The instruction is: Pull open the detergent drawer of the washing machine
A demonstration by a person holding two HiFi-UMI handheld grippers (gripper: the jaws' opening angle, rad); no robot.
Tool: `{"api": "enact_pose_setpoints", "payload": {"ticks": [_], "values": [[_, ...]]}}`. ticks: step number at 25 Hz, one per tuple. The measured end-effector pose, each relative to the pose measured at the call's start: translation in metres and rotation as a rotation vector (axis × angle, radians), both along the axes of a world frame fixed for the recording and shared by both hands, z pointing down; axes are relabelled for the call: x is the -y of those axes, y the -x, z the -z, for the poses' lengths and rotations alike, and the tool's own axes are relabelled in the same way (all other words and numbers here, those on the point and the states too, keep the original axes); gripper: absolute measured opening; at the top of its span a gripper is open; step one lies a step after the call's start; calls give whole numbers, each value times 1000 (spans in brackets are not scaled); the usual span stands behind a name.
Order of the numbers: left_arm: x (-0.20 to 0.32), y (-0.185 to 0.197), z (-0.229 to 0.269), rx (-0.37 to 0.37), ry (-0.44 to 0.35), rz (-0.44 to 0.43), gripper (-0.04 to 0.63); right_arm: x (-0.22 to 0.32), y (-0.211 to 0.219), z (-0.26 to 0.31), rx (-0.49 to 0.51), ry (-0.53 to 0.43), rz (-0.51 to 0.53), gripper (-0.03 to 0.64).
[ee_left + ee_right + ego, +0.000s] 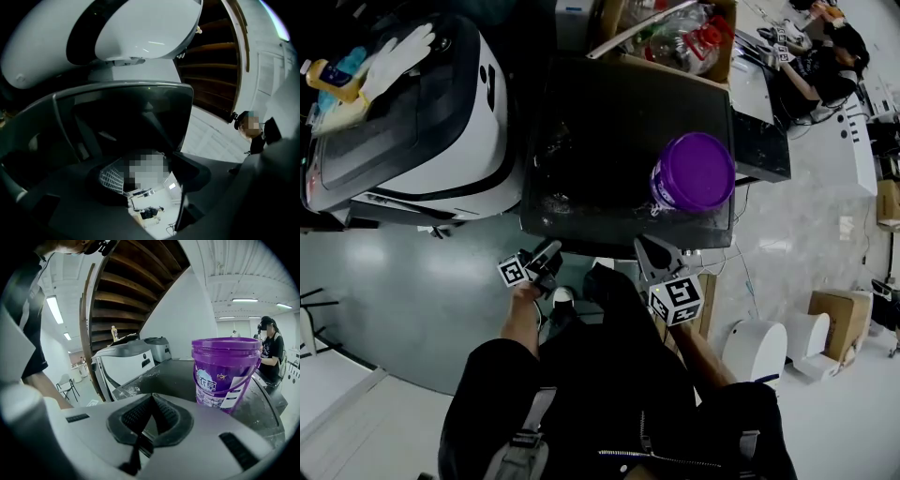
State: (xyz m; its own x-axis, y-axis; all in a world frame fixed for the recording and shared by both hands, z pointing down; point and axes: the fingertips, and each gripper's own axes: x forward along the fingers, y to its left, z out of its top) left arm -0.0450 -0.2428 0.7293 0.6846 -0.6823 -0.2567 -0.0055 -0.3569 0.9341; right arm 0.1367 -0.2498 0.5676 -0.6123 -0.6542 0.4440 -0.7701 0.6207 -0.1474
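A dark-topped washing machine point(609, 141) stands in front of me, with a purple detergent bucket point(694, 172) on its right front corner. Its front face is hidden below the top's edge in the head view, and I cannot make out the detergent drawer. My left gripper point(544, 260) hovers at the machine's front left corner; its jaws stand apart with nothing between them. In the left gripper view the left gripper point(150, 187) faces a dark, grey-rimmed panel point(126, 112). My right gripper point(656, 255) sits below the front edge, shut and empty. The right gripper point(151, 414) looks across the top toward the bucket point(227, 373).
A white appliance point(422, 131) with gloves and a bottle on it stands close on the left. A cardboard box of bottles point(675, 37) is behind the washer. A person point(825, 56) sits at the back right. White cylinders point(755, 352) and a carton point(839, 319) lie at the right. A wooden staircase point(126, 291) rises overhead.
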Motion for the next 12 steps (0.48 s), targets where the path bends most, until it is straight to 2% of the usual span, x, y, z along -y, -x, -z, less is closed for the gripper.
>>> {"api": "enact_pose_setpoints", "payload": {"ticks": [4, 6, 8, 12], "values": [[3, -2, -4, 130, -30, -159, 304, -10, -5, -7, -16, 24, -7, 6], [2, -5, -2, 159, -30, -202, 301, -16, -5, -12, -22, 40, -9, 6], [1, -7, 2, 144, -38, -193, 298, -21, -4, -16, -27, 52, -10, 6], [2, -4, 4, 86, -55, -115, 288, -26, 1, -18, -41, 65, -11, 6]]}}
